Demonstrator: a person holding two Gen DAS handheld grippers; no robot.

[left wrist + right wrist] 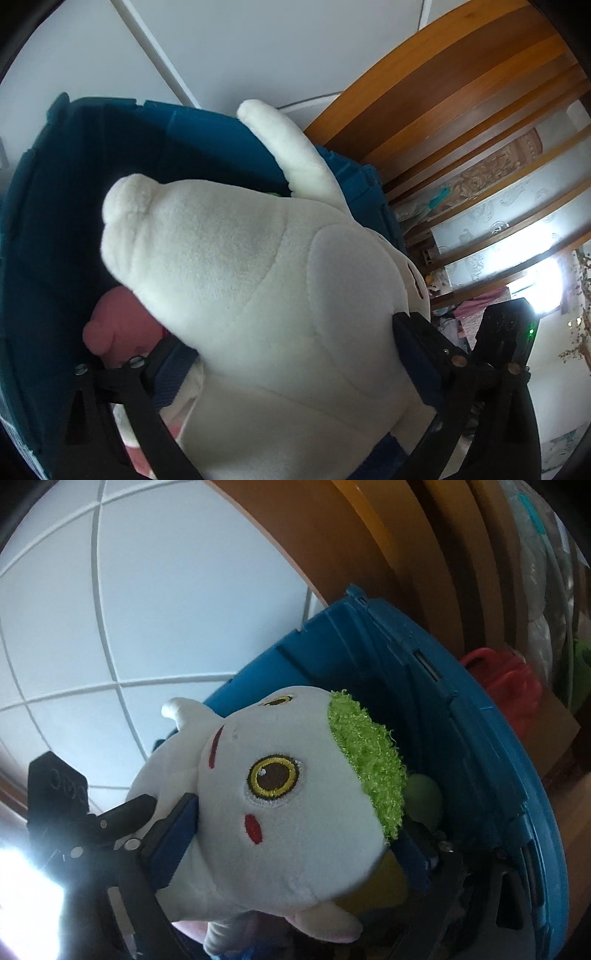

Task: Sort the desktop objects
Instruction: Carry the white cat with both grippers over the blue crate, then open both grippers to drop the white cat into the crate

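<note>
A white plush toy (258,280) fills the left wrist view, seen from its back. My left gripper (291,354) is shut on its body, above a blue plastic bin (110,147). In the right wrist view the same toy (288,786) shows its face, round brown-and-yellow eyes and a green fuzzy patch. My right gripper (295,834) is shut on its head over the bin (443,709). A pink plush (110,325) lies inside the bin below the white toy.
A wooden shelf or frame (443,92) stands beside the bin. A red bag-like item (506,686) sits behind the bin. White tiled surface (147,590) lies beyond. A pale green soft item (424,797) is inside the bin.
</note>
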